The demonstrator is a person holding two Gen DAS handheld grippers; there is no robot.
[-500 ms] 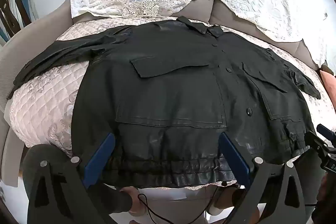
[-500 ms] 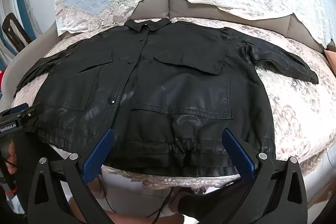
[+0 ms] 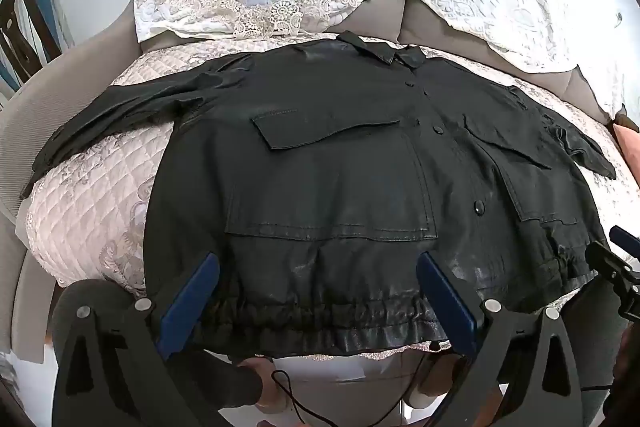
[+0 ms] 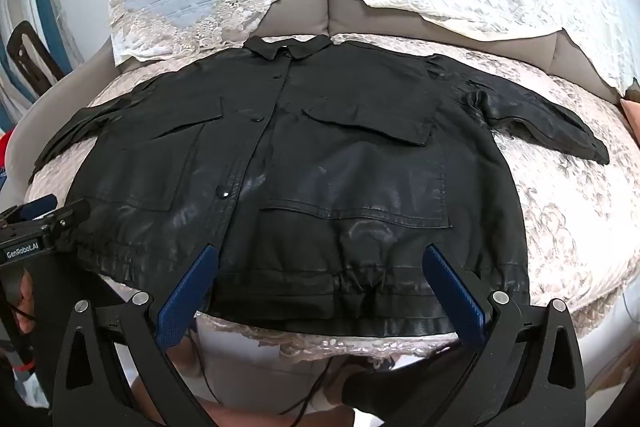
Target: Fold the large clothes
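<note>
The black jacket (image 3: 332, 163) lies flat, front up, on the quilted sofa seat (image 3: 92, 195); the left tool (image 3: 318, 301) and right tool (image 4: 320, 291) hover wide and empty above its hem; the slick leather could slip when pinched.

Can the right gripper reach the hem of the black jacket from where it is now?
Probably yes. The right gripper is open just above the hem of the black jacket, and nothing lies between them on the sofa.
</note>
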